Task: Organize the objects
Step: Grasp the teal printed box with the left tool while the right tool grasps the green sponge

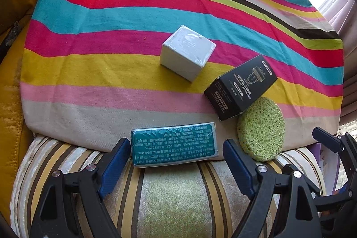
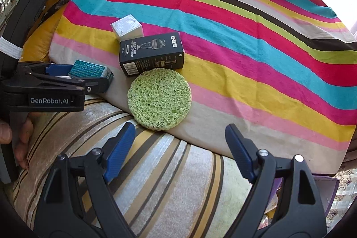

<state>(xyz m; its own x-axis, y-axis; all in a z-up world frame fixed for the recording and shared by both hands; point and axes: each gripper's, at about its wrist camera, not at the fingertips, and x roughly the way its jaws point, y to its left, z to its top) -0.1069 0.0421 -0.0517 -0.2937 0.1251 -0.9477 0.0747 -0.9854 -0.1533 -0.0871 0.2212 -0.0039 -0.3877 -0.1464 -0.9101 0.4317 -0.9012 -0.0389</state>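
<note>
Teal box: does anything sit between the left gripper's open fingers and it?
Nothing visible does. The left gripper is open, its blue fingers flanking the teal box with bare striped cushion below. The green sponge and black box lie off to the right.

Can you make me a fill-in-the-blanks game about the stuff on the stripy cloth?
1. The round sponge is coloured ____.
2. The box touching the sponge's far edge is coloured ____.
3. The teal box lies between the open fingers of the ____ gripper.
4. The right gripper holds ____.

Missing words: green; black; left; nothing
</note>
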